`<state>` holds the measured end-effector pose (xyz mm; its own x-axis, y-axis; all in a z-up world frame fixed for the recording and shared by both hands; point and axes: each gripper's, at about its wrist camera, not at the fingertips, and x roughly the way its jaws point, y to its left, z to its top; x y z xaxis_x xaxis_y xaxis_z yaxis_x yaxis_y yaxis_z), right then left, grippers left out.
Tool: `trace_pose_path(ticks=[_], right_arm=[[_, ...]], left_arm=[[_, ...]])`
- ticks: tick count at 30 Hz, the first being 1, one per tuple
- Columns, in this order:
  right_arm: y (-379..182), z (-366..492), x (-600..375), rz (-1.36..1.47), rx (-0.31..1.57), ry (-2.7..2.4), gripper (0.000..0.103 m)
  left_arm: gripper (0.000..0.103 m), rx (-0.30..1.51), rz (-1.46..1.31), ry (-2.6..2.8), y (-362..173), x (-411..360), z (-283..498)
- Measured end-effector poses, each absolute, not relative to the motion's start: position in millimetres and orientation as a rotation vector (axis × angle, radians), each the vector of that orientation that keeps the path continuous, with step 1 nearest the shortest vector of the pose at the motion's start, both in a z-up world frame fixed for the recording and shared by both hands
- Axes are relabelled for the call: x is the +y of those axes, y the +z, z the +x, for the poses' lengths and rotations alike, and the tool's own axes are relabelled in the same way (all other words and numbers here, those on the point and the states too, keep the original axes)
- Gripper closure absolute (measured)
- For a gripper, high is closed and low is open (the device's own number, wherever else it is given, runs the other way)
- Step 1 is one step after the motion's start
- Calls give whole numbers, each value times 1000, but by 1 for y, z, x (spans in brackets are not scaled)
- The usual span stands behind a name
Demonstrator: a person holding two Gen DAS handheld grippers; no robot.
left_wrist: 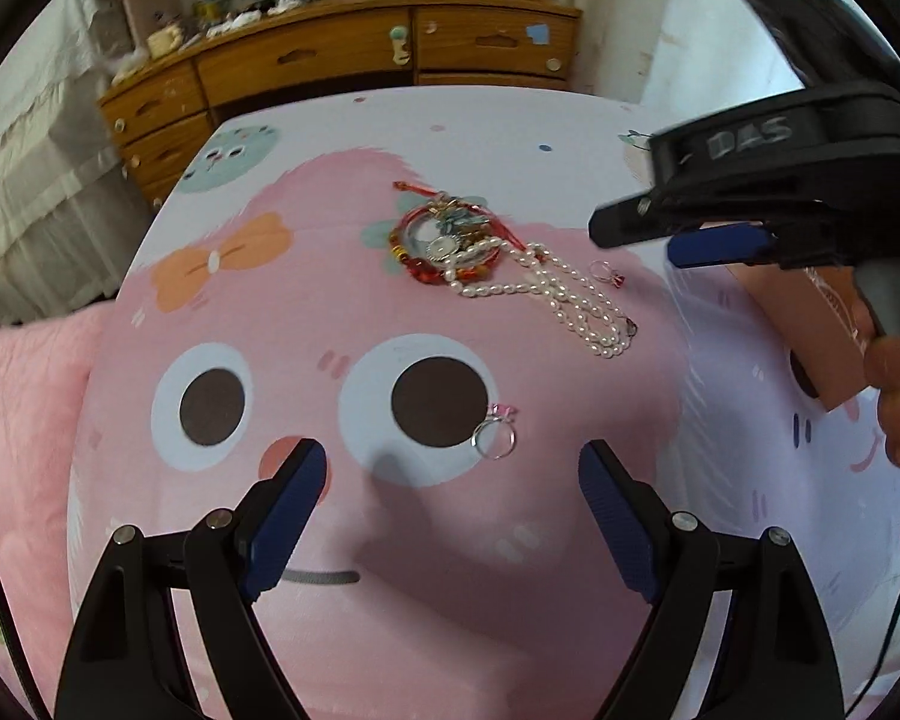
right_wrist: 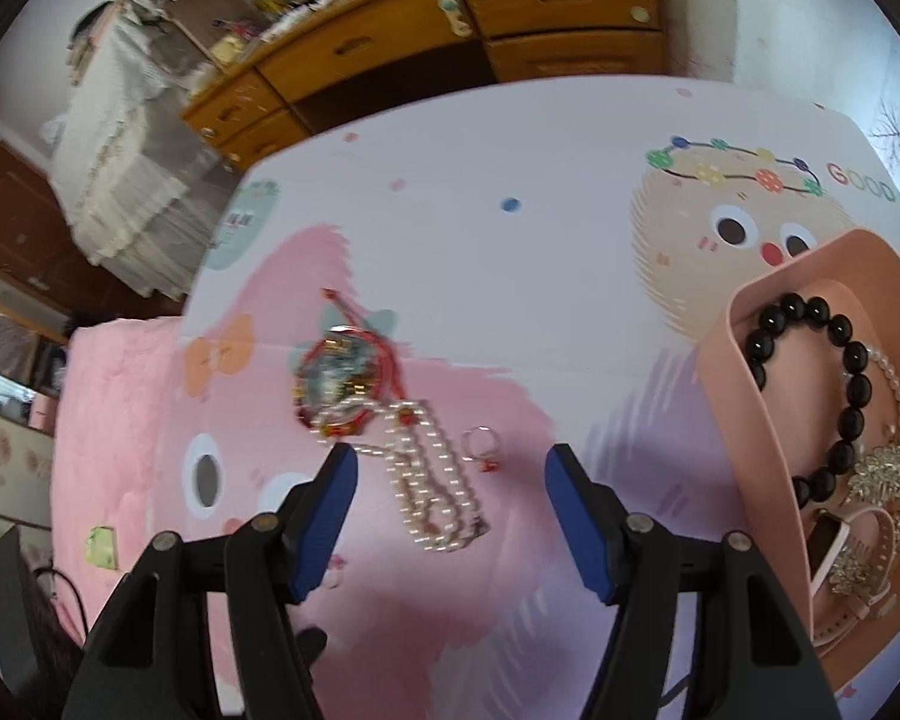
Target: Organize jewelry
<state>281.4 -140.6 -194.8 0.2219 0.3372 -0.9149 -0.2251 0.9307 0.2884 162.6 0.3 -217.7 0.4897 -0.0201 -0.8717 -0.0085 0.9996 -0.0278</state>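
A pile of red beaded bracelets [left_wrist: 447, 237] lies on the cartoon mat, with a pearl necklace [left_wrist: 570, 300] trailing from it and a small ring with a red stone [left_wrist: 606, 273] beside it. A silver ring with a pink stone [left_wrist: 494, 435] lies just ahead of my open, empty left gripper [left_wrist: 450, 483]. My right gripper [right_wrist: 450, 480] is open and empty, hovering over the pearl necklace [right_wrist: 429, 480] and red-stone ring [right_wrist: 480, 447]; it shows in the left wrist view [left_wrist: 660, 240] too. A pink tray [right_wrist: 744, 396] at right holds a black bead bracelet [right_wrist: 834, 384], a watch and brooches.
A wooden dresser [left_wrist: 354, 60] with cluttered top stands behind the table. A pink fluffy blanket [left_wrist: 24, 420] lies to the left. The mat's [right_wrist: 510, 276] far half is bare.
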Motion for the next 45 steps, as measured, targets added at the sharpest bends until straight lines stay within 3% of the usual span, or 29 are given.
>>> trace_pose_path(ticks=[3,9,13,17,21,23,30,45], right_arm=[[-203,283,-136,42,1324,367,64],[-208,283,-127,-50,1331,382,78],[-210,282,-121,-105,1348,379,82],[-212,283,-119,-129,1354,389,83],[-212,285,-117,-158,1348,399,85],[-212,286,-116,-166,1346,406,87],[-213,288,-112,-208,1338,431,95],[-210,286,-125,-163,1345,480,96]], left_arm=[[19,1037,-15,-29,-218,-7,164],[40,1040,-37,-33,-224,-11,168],[48,1045,-21,-42,-228,-14,172],[68,1057,-9,-59,-230,-17,175],[79,1055,-16,-59,-232,-16,178],[90,1049,-24,-54,-232,-14,177],[90,1047,-62,-61,-232,-9,180],[91,1019,-81,-51,-221,-14,175]])
